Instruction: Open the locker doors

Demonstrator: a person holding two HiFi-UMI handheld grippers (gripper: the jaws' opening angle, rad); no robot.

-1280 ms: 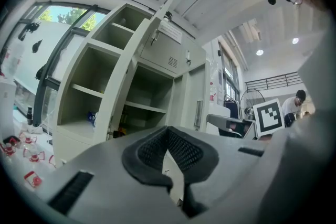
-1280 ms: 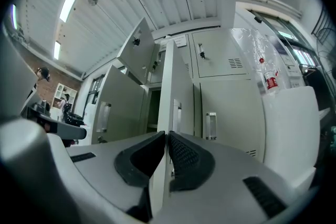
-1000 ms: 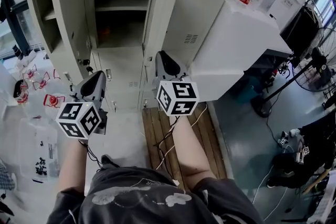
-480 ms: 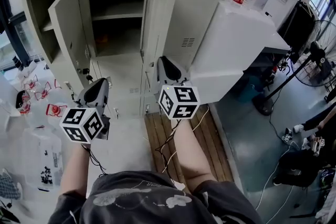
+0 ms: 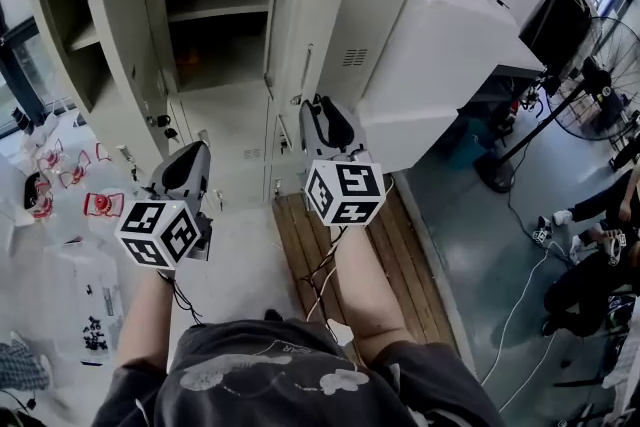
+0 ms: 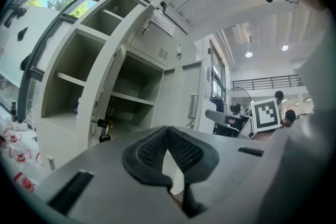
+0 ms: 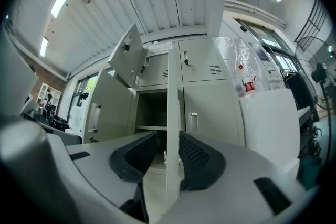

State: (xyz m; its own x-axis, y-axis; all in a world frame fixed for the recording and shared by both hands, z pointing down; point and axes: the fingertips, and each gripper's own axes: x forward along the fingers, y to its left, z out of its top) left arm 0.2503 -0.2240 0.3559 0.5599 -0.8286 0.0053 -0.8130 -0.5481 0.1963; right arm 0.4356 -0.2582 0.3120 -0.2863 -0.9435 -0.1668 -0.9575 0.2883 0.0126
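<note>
We see the right gripper (image 5: 320,105) at the free edge of the middle locker door (image 7: 172,107). Its jaws have just been opening and now stand narrowly apart, with the door edge between the pads. There's a gap on the left pad side, so no squeeze. That door is swung out towards us, nearly edge-on in the right gripper view. Its long axis is vertical, hinges on the locker side, free edge pointing at the gripper. Behind it the compartment is open, with one shelf (image 5: 215,13) across.

The left gripper (image 6: 168,131) is held low to the left, clear of the lockers. Its pads meet at the tips with nothing in them.

The left locker door (image 5: 125,25) also hangs open, a padlock (image 6: 104,136) on its edge. A small upper door (image 7: 128,55) is open too.
</note>
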